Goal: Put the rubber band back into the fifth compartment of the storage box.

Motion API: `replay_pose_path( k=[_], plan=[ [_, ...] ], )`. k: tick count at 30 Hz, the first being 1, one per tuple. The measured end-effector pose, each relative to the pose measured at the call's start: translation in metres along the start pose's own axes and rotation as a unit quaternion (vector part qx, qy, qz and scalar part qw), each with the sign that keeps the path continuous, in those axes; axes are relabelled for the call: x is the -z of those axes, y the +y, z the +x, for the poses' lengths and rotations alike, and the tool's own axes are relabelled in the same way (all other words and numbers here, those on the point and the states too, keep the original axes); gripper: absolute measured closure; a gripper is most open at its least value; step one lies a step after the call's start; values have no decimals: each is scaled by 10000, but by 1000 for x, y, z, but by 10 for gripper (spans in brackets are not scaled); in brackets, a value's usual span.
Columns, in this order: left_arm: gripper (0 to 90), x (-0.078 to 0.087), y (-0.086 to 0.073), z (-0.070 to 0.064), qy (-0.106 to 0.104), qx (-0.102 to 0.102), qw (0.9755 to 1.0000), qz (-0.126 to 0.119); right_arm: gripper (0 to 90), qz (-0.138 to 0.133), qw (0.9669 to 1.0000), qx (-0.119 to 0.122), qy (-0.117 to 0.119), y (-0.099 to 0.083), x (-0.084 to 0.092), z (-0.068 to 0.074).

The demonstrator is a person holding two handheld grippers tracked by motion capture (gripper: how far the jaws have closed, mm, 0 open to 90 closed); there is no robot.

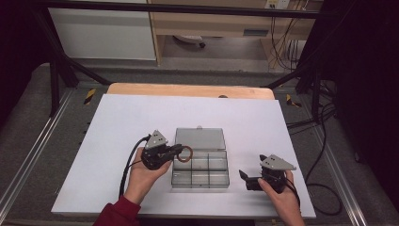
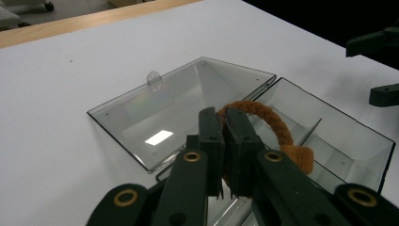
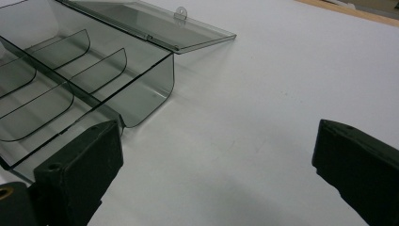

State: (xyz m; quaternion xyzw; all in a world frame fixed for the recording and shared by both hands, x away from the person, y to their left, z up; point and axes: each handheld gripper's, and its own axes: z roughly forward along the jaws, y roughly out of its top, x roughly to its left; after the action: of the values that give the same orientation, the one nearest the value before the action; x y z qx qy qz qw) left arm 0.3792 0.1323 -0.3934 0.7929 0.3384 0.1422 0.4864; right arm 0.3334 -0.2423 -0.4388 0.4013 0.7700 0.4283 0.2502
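Observation:
A clear plastic compartment box lies in the middle of the white table with its lid folded flat behind it. My left gripper is shut on a brown braided hair tie and holds it over the box's back left compartment. In the left gripper view the hair tie arcs out from between the closed jaws above the box and beside the lid. My right gripper rests open on the table just right of the box, nothing between its fingers.
The white board covers a wooden table whose far edge shows behind it. Metal rails and cables run along both sides of the table. Open white surface lies left of the box and behind the lid.

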Motion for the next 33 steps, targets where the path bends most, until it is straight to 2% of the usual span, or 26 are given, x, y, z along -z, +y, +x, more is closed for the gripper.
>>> replay_pose_path(
  k=[18,33],
  plan=[
    [854,-14,-4,-21,-269,-164,9994,155,25,31,10000,21,-2,0,-1,0],
    [854,-24,-9,-34,-480,-318,9977,358,25,46,10000,42,1,0,-1,0]
  ],
)
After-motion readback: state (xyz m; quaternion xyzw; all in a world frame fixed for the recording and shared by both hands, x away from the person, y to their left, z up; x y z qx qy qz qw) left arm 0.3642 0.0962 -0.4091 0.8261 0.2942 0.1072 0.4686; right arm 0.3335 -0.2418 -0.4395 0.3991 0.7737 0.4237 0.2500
